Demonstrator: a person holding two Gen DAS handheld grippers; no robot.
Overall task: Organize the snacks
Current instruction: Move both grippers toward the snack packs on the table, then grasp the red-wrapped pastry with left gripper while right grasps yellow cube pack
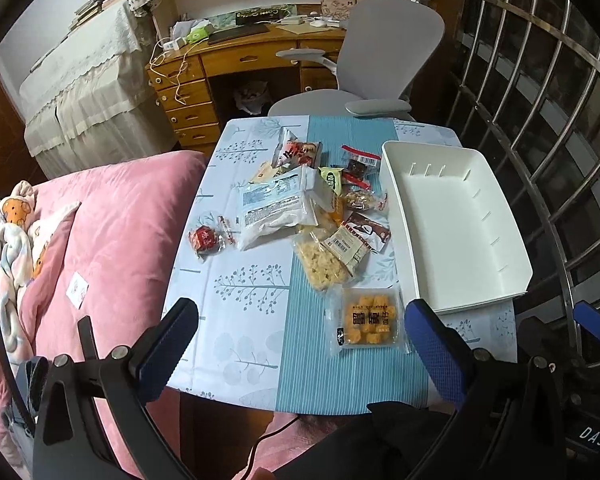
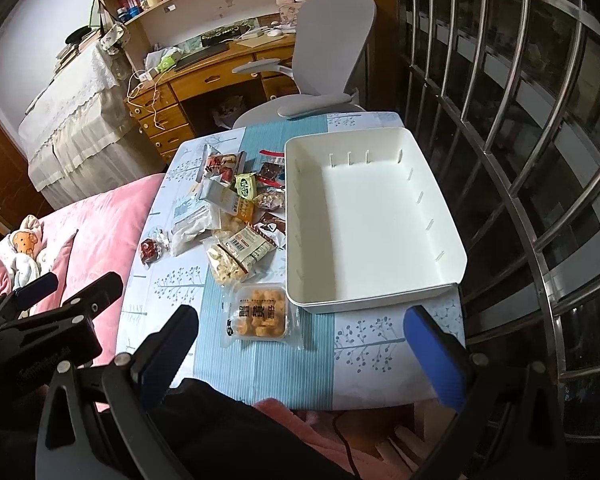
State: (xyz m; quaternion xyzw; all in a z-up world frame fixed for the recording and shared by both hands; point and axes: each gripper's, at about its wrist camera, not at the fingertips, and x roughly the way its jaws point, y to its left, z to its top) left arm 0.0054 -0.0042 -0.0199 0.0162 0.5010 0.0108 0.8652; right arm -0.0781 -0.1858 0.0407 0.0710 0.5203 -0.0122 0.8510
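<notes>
Both held back at the near edge of the tabletop, above it, touching nothing. Left tool spread wide and empty; right tool likewise, probably ready for a first pick. Snacks heaped mid-cloth, just left of the empty white bin. Tray of yellow bites nearest, almost touching the bin's corner: likely the easiest start.
</notes>
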